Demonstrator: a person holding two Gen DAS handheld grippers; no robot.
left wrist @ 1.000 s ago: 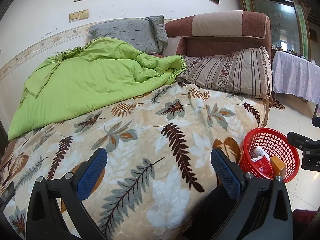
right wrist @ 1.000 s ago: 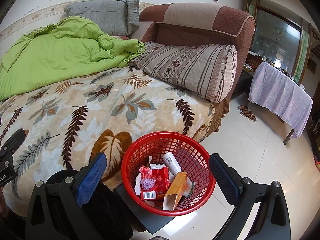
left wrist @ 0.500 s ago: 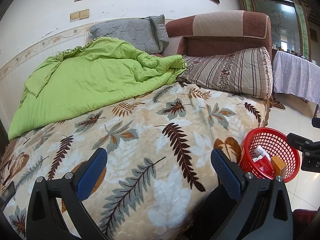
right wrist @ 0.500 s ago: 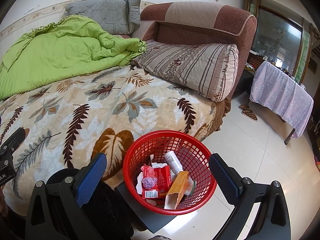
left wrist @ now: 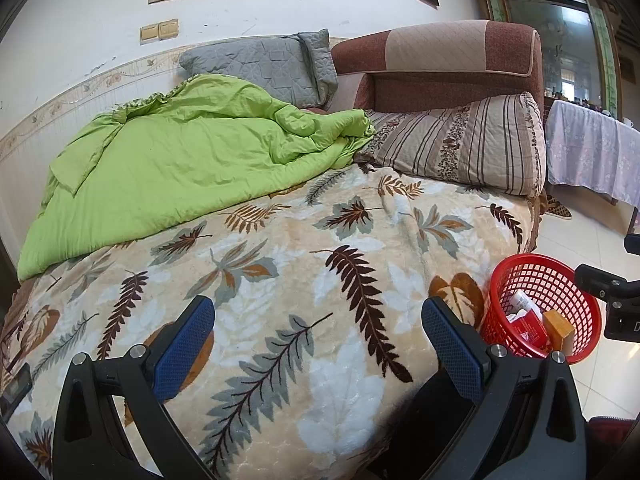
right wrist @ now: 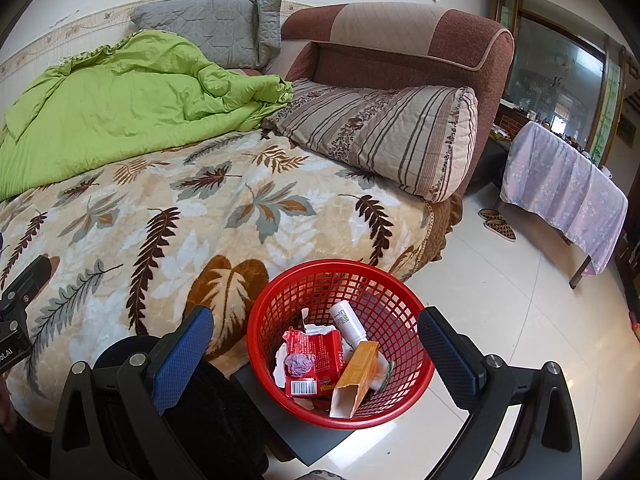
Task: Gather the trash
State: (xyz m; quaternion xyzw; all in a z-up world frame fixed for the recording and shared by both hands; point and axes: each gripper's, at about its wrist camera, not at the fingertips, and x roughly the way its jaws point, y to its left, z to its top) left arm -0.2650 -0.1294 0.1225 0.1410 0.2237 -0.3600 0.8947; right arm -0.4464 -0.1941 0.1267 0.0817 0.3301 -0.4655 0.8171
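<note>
Both jaws are standing wide apart, the left gripper (left wrist: 318, 334) and right gripper (right wrist: 316, 340) gripping nothing. Red mesh basket (right wrist: 400, 308) is sitting at 6 o'clock on glossy tile floor (right wrist: 500, 320), holding crumpled wrappers (right wrist: 314, 354), beside plush leaf-print blanket (left wrist: 280, 264); green quilt (left wrist: 180, 160) lying beyond.

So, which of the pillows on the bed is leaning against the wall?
The plain grey quilted pillow, behind the green quilt. The striped pillow lies in front of the brown headboard instead.
</note>
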